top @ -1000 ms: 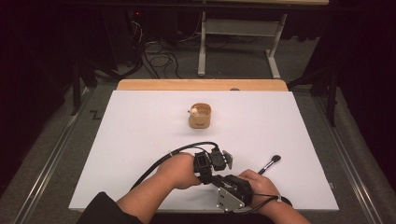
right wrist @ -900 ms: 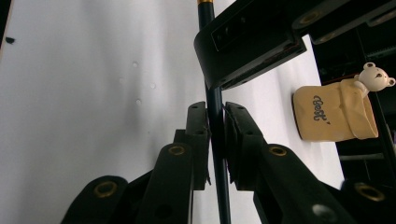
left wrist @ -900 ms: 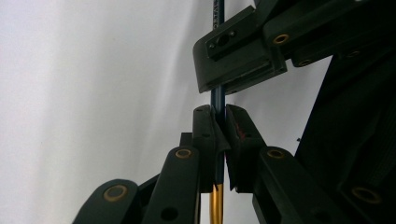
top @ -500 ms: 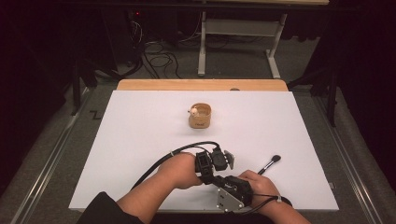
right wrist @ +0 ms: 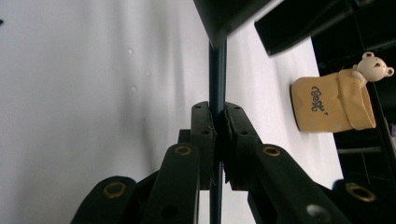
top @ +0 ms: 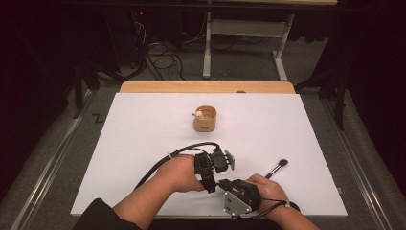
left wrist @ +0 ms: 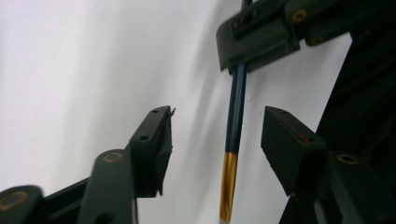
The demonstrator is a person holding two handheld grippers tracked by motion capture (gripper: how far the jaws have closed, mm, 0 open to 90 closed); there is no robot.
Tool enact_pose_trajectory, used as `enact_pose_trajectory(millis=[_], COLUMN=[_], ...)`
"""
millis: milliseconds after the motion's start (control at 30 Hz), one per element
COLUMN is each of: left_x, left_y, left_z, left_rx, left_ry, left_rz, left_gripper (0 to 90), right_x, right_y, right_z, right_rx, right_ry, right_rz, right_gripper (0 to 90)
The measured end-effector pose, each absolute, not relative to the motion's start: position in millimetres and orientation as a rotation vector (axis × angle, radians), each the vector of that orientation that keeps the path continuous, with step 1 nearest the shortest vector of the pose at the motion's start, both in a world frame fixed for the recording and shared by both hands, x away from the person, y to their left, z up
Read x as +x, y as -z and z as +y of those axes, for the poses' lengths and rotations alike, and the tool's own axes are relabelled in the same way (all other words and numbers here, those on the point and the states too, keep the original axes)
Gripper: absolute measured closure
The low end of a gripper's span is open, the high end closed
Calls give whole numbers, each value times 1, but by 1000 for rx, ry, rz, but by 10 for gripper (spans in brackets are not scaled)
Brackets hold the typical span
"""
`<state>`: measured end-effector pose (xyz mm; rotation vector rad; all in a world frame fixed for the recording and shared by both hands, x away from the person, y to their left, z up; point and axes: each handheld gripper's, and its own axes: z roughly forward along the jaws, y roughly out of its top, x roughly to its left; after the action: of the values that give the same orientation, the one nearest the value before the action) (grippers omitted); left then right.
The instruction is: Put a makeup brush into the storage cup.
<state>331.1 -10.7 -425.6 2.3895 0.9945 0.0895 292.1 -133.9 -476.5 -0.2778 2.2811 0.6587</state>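
A make-up brush with a dark handle (left wrist: pixel 236 107) and a gold ferrule (left wrist: pixel 228 182) lies low over the white table. Its bristle head (top: pixel 281 163) pokes out beyond the right hand in the high view. My right gripper (right wrist: pixel 217 112) is shut on the handle (right wrist: pixel 217 70), near the table's front edge (top: pixel 237 191). My left gripper (left wrist: pixel 218 116) is open, with one jaw on each side of the handle and neither touching it. It sits just left of the right gripper (top: pixel 213 167). The right gripper's clamped jaws show at the top of the left gripper view.
A tan cup with a small bear figure (top: pixel 205 118) stands at the middle of the white tabletop (top: pixel 143 134), and shows again in the right gripper view (right wrist: pixel 334 105). A wooden strip (top: pixel 206 87) lines the far edge. Cables trail from both grippers.
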Motion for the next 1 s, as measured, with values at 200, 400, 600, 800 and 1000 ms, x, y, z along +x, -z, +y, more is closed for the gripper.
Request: enact_pose_trajectory(millis=[200,400,600,800,1000], left_x=[332,333,334,336,340], left_y=[426,428,431,432,433], left_z=[1,14,27,39,50], left_rx=[2378,2370,2362,2335,2279], left_ry=[-111,-126,-163,-192,-222], left_rz=[1013,1039,1062,1079,1100], left_gripper=[354,338,338,338,338], right_x=[294,296,301,304,309], right_y=[477,476,474,472,468], right_z=[-138,-142,-149,-157,-167], right_rx=[-276,-263,-243,-172,-149], right_ry=[-650,-640,-636,-637,-637], right_rz=[2284,2286,2279,2279,2262], right_gripper=[851,851,851,851,851])
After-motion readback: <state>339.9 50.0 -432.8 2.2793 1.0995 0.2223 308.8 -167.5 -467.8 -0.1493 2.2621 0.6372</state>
